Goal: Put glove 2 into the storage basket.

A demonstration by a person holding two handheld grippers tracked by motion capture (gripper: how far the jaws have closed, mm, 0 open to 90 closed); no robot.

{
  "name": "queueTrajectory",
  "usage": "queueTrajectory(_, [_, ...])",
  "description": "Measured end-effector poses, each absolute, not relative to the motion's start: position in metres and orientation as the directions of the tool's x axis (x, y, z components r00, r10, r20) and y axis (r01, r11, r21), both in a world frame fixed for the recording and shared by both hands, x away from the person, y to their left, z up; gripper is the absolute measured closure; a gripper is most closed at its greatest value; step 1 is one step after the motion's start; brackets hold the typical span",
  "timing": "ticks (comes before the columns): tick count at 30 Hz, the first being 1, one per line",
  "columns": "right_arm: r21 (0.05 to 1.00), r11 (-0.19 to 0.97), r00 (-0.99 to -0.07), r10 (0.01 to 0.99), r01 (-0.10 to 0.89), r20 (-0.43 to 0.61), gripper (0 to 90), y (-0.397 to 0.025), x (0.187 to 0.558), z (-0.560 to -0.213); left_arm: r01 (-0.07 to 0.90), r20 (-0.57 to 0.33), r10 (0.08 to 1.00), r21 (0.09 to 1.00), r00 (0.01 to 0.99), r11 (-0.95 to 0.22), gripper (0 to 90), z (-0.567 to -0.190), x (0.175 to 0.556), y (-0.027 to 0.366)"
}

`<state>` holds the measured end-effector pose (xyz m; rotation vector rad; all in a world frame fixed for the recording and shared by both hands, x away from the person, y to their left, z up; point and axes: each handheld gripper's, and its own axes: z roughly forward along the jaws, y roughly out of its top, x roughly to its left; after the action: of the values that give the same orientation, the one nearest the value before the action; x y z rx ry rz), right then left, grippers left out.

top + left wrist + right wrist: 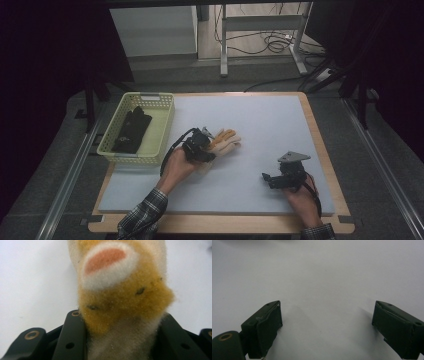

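Note:
A fuzzy orange-and-cream glove (226, 139) lies on the white mat (260, 125) near the middle. My left gripper (209, 146) is shut on its near end. In the left gripper view, the glove (120, 287) shows a pink pad ringed in white and sits squeezed between the two black jaws of that gripper (122, 340). My right gripper (268, 178) hovers low over the mat at the front right, apart from the glove. In the right gripper view, it (327, 325) stands wide open over the bare white mat (324, 277).
A pale yellow basket (112, 150) stands at the mat's left edge with a black fabric item (132, 129) inside. The mat rests on a wooden board (320, 145). Table legs and cables (270, 42) are on the floor beyond the far edge.

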<state>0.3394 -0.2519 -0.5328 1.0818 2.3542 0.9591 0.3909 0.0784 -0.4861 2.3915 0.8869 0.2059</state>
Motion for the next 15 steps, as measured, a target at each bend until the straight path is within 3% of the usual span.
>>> queueTrajectory(15, [0.716, 0.473, -0.634, 0.771, 0.513, -0.055, 8.8, -0.252, 0.339, -0.533, 0.606, -0.045, 0.724, 0.585, 0.688, -0.540, 62.2, -0.446, 0.403, 0.108])
